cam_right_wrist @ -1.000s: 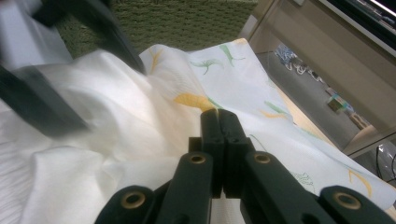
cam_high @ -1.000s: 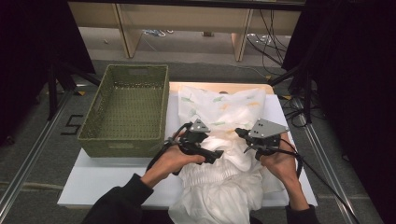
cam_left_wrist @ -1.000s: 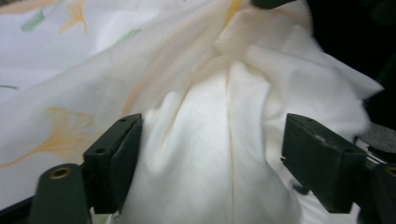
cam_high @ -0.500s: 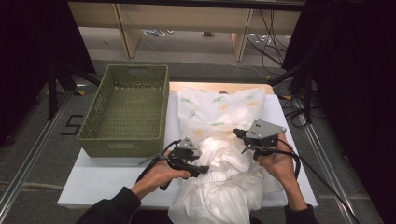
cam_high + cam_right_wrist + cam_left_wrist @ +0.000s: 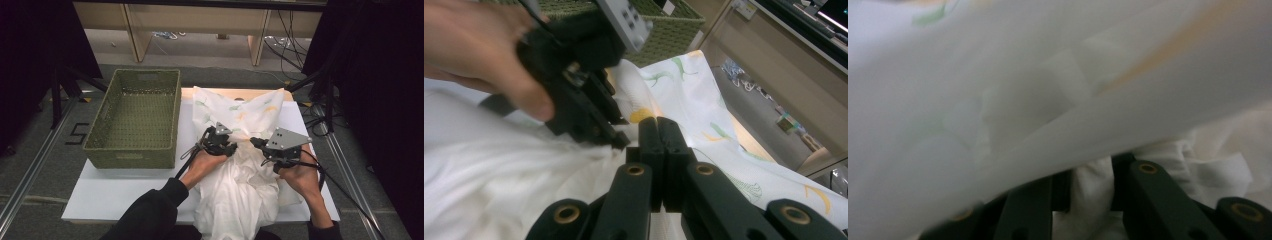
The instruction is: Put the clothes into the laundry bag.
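A person's two grippers meet over a soft white cloth with a leaf print, crumpled across the white table beside a woven green basket. The left gripper has just been closing, a fold of fabric between its jaws — the right gripper is clamped on the cloth's edge.

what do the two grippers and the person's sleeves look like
Both are black two-jaw tools. The left gripper and right gripper each carry a grey three-cornered plate on top and trail a black cable. Brass-coloured rivets mark the jaw links in the right gripper view. The person wears dark long sleeves.
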Available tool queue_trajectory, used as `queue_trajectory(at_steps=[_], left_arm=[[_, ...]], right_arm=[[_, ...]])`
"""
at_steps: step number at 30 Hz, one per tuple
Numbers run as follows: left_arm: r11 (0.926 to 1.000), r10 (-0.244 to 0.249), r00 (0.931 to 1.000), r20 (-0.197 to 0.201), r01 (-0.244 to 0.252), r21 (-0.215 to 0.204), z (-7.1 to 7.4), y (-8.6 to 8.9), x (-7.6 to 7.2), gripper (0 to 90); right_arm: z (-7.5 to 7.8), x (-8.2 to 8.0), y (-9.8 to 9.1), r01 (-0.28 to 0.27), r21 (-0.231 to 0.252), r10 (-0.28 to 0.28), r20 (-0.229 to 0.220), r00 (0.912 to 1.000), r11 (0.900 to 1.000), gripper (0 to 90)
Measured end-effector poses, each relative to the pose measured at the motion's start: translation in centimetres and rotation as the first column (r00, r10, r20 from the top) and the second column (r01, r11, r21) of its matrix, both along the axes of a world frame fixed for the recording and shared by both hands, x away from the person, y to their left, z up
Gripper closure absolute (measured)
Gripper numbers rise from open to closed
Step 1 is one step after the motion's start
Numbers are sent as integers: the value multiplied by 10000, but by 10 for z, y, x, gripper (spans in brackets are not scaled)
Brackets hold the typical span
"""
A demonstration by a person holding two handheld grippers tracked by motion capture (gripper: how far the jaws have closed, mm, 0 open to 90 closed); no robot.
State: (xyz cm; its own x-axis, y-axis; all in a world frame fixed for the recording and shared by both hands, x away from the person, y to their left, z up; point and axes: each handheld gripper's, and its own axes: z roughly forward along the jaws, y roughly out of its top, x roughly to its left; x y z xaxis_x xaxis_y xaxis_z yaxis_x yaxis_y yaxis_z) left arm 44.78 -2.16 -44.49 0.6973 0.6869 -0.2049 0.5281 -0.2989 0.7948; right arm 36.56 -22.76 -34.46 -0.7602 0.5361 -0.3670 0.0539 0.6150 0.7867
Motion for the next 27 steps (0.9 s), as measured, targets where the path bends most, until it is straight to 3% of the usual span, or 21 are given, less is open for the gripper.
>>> queue_trajectory(at_steps=[2, 5, 8, 10, 12, 14, 16, 17, 19, 21, 23, 25, 27], left_arm=[[9993, -190, 9992, -360, 178, -330, -2, 8, -2, 701], [9994, -358, 9987, -355, 356, -52, 10, 20, -15, 482], [9966, -738, 9971, -180, 731, -370, 31, 37, -37, 323], [9943, -1044, 9944, 146, 1046, -192, 43, 51, -52, 260], [9919, -1266, 9917, 215, 1267, -31, 45, 60, -67, 227], [9874, -1548, 9879, 98, 1544, 333, 37, 66, -76, 185], [9818, -1786, 9834, -317, 1802, 601, 22, 65, -81, 176], [9729, -2091, 9771, -387, 2118, 922, 14, 64, -80, 160], [9691, -2047, 9763, -704, 2122, 1255, -2, 56, -80, 151], [9678, -2071, 9768, -548, 2127, 1347, -10, 47, -76, 194], [9691, -2196, 9754, -187, 2203, 1109, -10, 38, -73, 497], [9728, -2225, 9748, 176, 2208, 696, -4, 27, -72, 651], [9724, -2246, 9730, 529, 2202, 777, 4, 17, -71, 701]], right_arm=[[-5, 2, 1, 64, -95, -65, -120, 9999, 9999, 900], [-9, 6, 1, 66, -94, -68, -174, 9998, 9999, 900], [-9, 6, 0, 116, -80, -118, -249, 9996, 9999, 900], [-7, 5, 0, 156, -26, -156, -189, 9997, 9999, 900], [-6, 5, -1, 174, -40, -175, -162, 9997, 9998, 900], [-7, 5, -1, 169, -44, -170, -176, 9997, 9998, 900], [-8, 6, 1, 174, -53, -175, -187, 9997, 9998, 900], [-8, 6, 1, 112, -118, -113, -128, 9999, 9999, 900], [-9, 5, 2, 143, -124, -146, -193, 9997, 9998, 900], [-8, 6, 3, 108, -118, -110, -170, 9998, 9999, 900], [-10, 6, 3, 58, -162, -61, -176, 9998, 9999, 900], [-10, 5, 5, 58, -173, -62, -254, 9997, 9998, 900], [-9, 5, 5, -36, -132, 34, -172, 9998, 9999, 900]])
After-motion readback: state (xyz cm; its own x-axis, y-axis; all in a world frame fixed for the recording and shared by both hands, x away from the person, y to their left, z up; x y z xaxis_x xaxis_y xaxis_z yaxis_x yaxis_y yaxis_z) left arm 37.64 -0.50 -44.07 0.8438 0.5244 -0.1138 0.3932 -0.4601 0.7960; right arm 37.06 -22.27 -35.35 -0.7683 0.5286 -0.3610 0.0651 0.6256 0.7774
